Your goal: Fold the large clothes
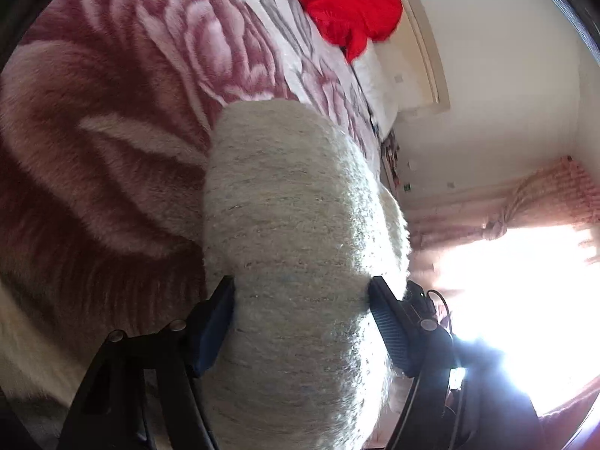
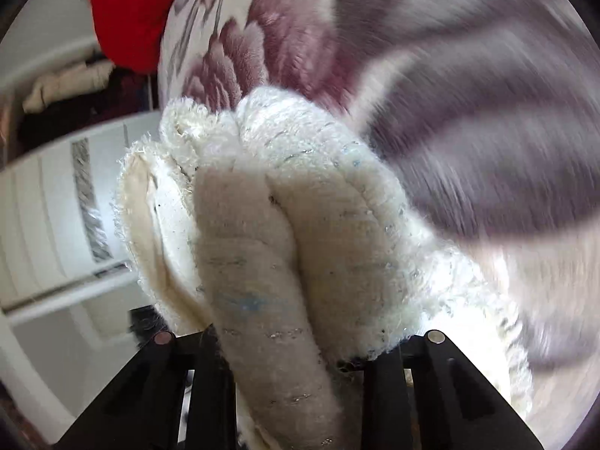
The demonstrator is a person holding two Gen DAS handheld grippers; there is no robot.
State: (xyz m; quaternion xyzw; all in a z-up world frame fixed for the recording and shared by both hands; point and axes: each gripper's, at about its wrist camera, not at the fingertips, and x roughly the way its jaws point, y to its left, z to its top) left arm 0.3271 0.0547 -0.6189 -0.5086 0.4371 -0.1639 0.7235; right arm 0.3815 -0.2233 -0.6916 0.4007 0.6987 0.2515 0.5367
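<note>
1. because the cream knit garment (image 1: 300, 247) is thick, my left gripper (image 1: 300, 296) stands wide around a fat roll of it, one pad at 9 o'clock and the other at 3 o'clock, both pressing into the wool so it bulges forward between them.
2. while that side holds, my right gripper (image 2: 296, 341) clamps its own bunch of the same garment (image 2: 285, 225); the fingertips are buried under the fuzz, yet the folds wedge tight between them, so i judge it gripping.
3. since both bundles hang clear in front of the cameras, i take the garment to be lifted off the floral blanket (image 1: 112, 120), which fills the left view from 9 to 12 o'clock.
4. as the blanket smears in the right view, i judge this a carrying or shaking-out step, early in the fold.
5. though it matters little, a red cloth (image 1: 345, 3) lies at 12 o'clock on the blanket, well apart from my work.
</note>
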